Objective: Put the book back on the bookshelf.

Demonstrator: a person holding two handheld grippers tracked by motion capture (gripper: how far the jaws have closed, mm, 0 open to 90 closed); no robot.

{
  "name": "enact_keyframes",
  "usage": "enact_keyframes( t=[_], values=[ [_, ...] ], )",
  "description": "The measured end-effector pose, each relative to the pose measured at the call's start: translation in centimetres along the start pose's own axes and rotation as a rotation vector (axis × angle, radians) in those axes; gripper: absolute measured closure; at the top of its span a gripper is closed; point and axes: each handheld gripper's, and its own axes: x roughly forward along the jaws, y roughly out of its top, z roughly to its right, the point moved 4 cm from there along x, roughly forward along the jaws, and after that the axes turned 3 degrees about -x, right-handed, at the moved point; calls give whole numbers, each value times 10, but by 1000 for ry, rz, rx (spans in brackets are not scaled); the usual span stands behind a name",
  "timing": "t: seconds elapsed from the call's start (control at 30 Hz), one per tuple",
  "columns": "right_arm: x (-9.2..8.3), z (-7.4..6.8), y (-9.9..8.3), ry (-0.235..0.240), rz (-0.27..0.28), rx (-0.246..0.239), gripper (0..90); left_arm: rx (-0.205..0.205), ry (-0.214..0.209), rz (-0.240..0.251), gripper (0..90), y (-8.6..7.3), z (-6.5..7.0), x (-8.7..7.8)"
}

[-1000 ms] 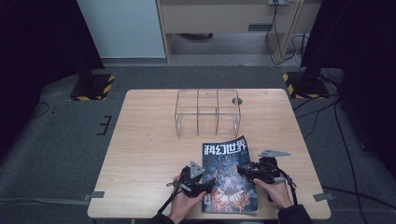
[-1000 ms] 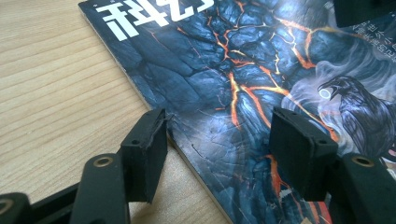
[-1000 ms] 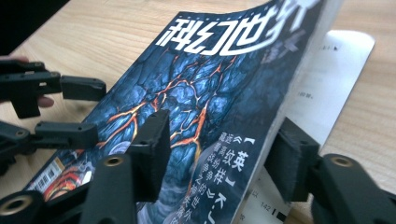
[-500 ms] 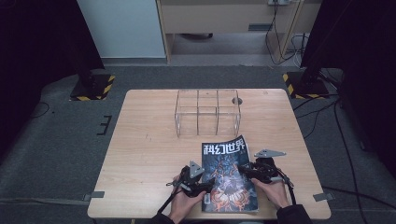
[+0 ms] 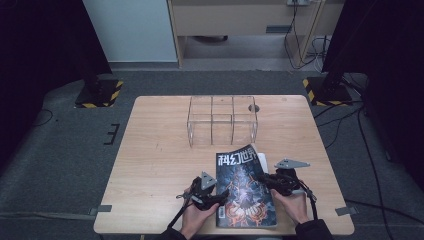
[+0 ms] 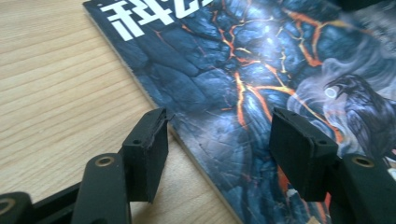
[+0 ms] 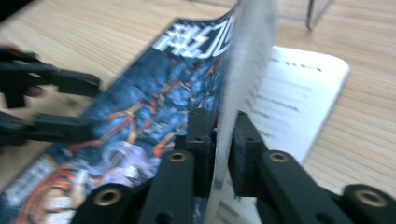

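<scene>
Below, the right tool [image 7: 218, 140] has just closed, its jaws pinching the magazine [image 5: 245, 187] cover's lifted edge. Left tool [image 6: 219, 144], released, straddles the magazine's spine on the worktop [image 5: 160, 165]; both hands [image 5: 197, 220] lie low.

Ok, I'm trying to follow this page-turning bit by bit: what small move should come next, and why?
Probably lift the right tool a little and swing the pinched cover toward the spine. Its jaws have just been closing on the cover's free edge, which already stands off the white page. The left tool hangs open over the magazine at its spine edge, pressing nothing, so it might slide.
</scene>
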Motion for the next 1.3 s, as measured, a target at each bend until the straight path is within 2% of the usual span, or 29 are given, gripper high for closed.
enact_keyframes(
  t=[0.3, 0.4, 0.5, 0.63, 0.83, 1.07, 1.3],
  values=[
    [-8, -9, 6, 23, 54, -12, 842, -33, -15, 48, 369, 4, -6, -6],
    [-12, -12, 9, 30, 73, -19, 846, -60, -28, 70, 370, 7, -9, -9],
    [-15, -15, 10, 37, 94, -24, 848, -63, -32, 88, 370, 10, -11, -13],
    [-23, -20, 14, 55, 146, -47, 849, -76, -34, 123, 358, 14, -15, -18],
    [-31, -27, 18, 78, 191, -83, 849, -83, -43, 128, 345, 15, -15, -18],
    [-38, -30, 19, 95, 213, -110, 849, -83, -69, 116, 322, 16, -13, -12],
    [-39, -31, 19, 107, 213, -125, 849, -100, -147, 119, 291, 18, -16, -4]
  ],
)
